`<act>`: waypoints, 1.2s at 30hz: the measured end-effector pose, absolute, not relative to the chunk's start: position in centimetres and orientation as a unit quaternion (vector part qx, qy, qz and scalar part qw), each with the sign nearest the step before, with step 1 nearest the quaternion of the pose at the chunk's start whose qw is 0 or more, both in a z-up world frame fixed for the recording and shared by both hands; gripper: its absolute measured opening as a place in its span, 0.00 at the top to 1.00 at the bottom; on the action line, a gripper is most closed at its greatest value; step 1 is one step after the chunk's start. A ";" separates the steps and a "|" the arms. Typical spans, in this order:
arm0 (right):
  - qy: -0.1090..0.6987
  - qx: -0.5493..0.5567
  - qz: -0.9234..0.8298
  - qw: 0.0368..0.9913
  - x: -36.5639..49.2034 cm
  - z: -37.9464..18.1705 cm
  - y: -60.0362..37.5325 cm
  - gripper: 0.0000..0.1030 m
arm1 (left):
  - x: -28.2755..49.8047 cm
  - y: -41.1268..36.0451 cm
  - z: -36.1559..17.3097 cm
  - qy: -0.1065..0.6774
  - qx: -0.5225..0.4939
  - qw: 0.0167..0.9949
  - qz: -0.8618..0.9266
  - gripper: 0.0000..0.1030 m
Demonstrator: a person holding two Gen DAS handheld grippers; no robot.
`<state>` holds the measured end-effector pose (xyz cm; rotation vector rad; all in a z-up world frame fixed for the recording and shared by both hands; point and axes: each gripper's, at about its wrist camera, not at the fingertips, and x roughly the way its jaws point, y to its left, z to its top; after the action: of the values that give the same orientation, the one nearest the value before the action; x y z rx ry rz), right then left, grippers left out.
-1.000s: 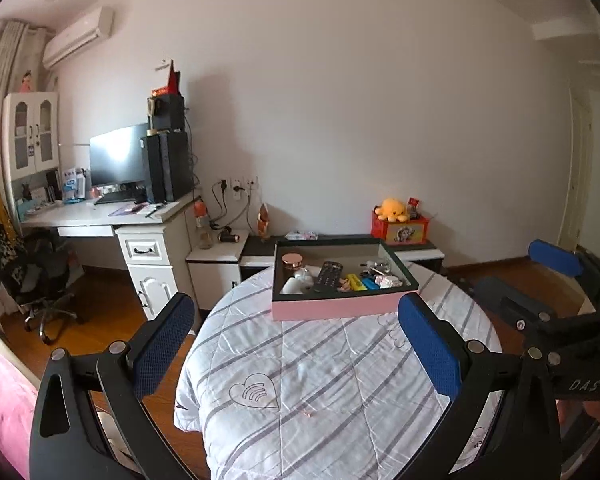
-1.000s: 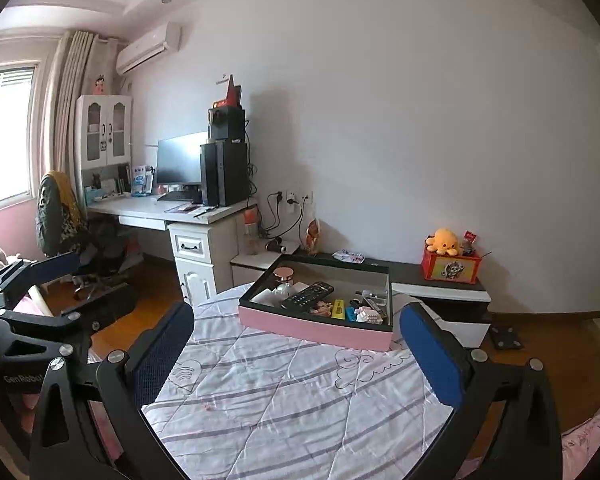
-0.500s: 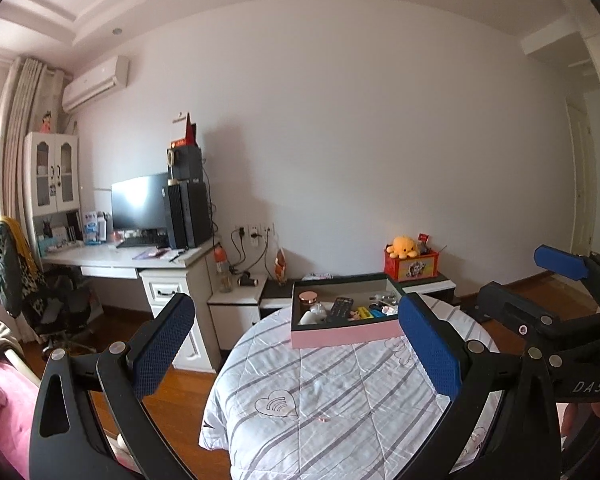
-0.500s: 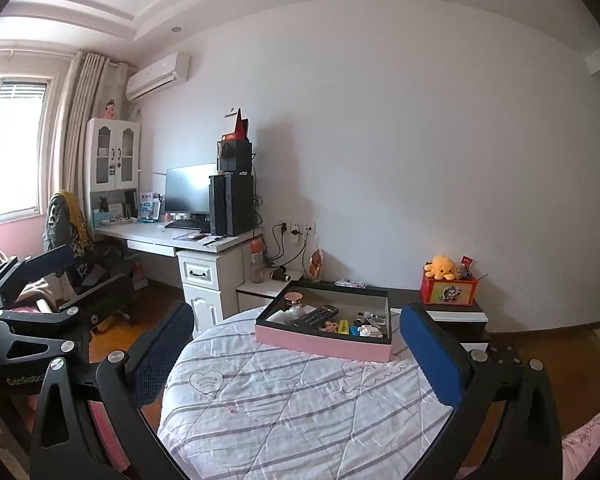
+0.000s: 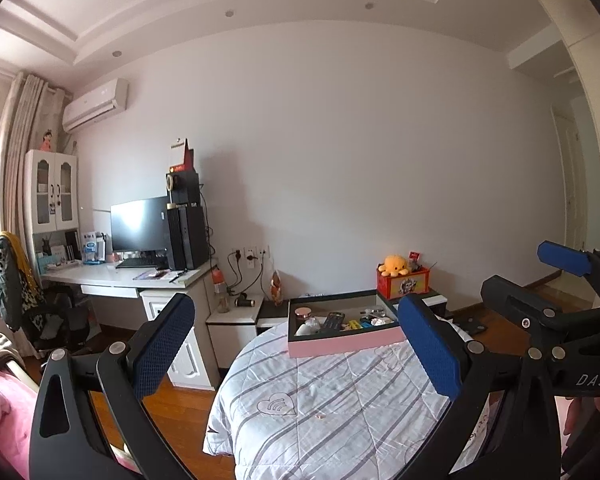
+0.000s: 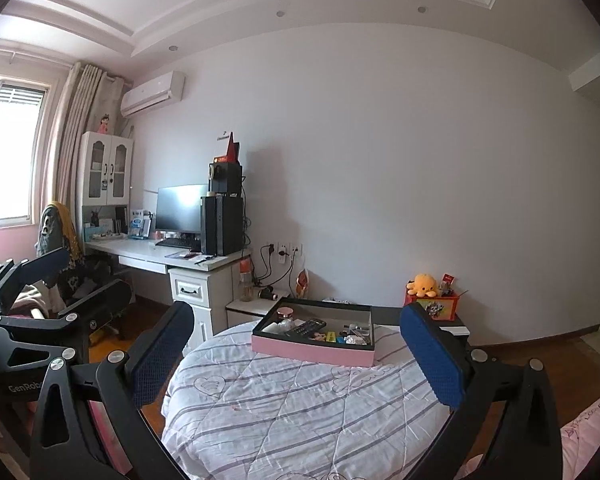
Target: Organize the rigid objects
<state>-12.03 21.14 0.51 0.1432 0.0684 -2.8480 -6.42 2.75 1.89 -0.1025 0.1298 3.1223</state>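
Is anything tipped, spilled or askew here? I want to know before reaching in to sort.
Nothing stands out. The pink tray sits flat on the quilted table, its small items, remote included, all inside. Both the left gripper and right gripper are open and empty.

The quilt (image 6: 300,408) is white with grey stripes and outlined hearts. The tray (image 6: 312,350) has pink walls and a black rim. The pads (image 6: 432,356) are blue with a mesh texture, on black frames. The octopus (image 6: 422,284) is orange on a red box (image 6: 438,306). The desk (image 6: 188,276) is white, the monitor (image 6: 180,210) black, the floor (image 5: 180,420) reddish-brown wood.
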 end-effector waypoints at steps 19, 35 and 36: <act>0.038 0.013 -0.991 0.130 -8.6 1.1 20.0 0.00 | -3.1 2.1 1.8 0.037 0.002 -0.007 0.999 0.00; 0.037 0.014 -0.991 0.130 -8.2 0.9 19.7 0.00 | -2.9 2.1 1.4 0.039 0.003 -0.013 0.999 0.00; 0.036 0.014 -0.991 0.130 -8.2 0.9 19.7 0.00 | -2.9 2.1 1.5 0.039 0.003 -0.013 0.999 0.00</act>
<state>-8.18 19.72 0.92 0.0415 0.1039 -2.8784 -2.92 2.09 1.46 0.0087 0.1220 3.1648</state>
